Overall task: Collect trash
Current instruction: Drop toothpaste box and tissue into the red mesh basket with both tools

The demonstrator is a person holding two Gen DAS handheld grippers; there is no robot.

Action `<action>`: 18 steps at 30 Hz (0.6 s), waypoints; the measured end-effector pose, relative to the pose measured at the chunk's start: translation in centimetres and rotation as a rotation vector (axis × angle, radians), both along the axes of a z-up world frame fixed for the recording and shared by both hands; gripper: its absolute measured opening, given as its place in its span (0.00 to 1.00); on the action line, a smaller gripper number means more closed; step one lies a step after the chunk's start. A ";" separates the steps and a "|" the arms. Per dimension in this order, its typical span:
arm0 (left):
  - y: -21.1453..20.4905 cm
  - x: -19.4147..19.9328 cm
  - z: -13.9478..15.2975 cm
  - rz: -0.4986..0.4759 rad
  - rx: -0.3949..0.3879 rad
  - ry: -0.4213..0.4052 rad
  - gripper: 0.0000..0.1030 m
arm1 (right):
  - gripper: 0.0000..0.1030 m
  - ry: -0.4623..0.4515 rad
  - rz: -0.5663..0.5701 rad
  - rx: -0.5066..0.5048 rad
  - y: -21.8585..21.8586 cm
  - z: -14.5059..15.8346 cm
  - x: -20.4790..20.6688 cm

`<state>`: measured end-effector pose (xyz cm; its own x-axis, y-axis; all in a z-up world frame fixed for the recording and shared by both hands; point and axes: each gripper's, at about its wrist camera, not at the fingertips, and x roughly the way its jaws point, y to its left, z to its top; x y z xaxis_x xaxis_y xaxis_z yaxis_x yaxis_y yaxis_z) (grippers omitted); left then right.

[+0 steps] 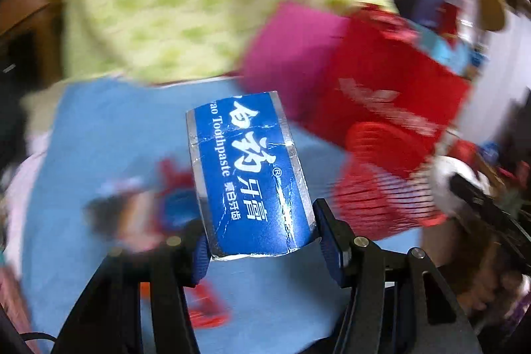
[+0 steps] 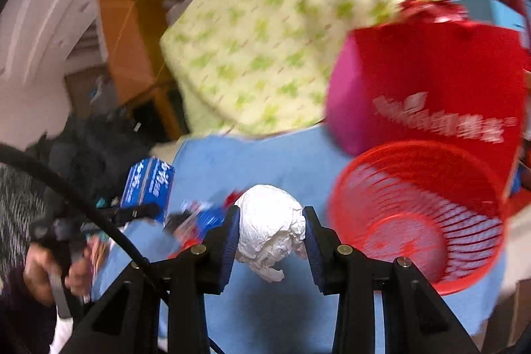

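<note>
My left gripper (image 1: 260, 234) is shut on a blue toothpaste box (image 1: 249, 171) with white lettering and holds it above the blue cloth (image 1: 109, 128). The box also shows in the right wrist view (image 2: 147, 184), at the left. My right gripper (image 2: 270, 233) is shut on a crumpled white paper ball (image 2: 270, 224), held above the cloth just left of the red mesh basket (image 2: 418, 214). The basket looks empty. In the left wrist view the basket (image 1: 378, 181) is to the right, with the paper ball (image 1: 454, 184) beyond it.
A red and pink bag (image 2: 431, 82) stands behind the basket. A green-patterned cushion (image 2: 265, 32) lies at the back. A blurred blue and red wrapper (image 2: 199, 218) lies on the blue cloth (image 2: 265, 161). Both views are motion-blurred.
</note>
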<state>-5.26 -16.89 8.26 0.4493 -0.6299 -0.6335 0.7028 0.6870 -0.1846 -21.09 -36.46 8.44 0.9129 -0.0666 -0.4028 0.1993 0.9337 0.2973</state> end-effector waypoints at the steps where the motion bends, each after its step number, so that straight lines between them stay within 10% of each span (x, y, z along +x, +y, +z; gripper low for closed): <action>1: -1.7 -0.6 0.5 -0.040 -0.008 0.006 0.56 | 0.38 -0.004 -0.033 0.008 -1.5 0.3 -0.7; 10: -15.2 -1.2 -0.1 -0.230 0.028 0.036 0.59 | 0.43 0.027 -0.187 0.166 -11.7 -0.8 -3.2; 14: -16.6 -0.4 -1.4 -0.205 0.066 0.009 0.68 | 0.70 0.041 -0.217 0.200 -13.3 -2.6 -2.7; 18: -13.7 -0.2 -2.1 -0.164 0.069 -0.033 0.68 | 0.71 0.009 -0.217 0.220 -13.6 -3.0 -2.9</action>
<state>-5.49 -30.61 6.18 0.3656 -0.6518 -0.6645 0.8113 0.5731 -0.1157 -24.03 -50.05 5.46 0.8831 -0.1700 -0.4373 0.3908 0.7823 0.4850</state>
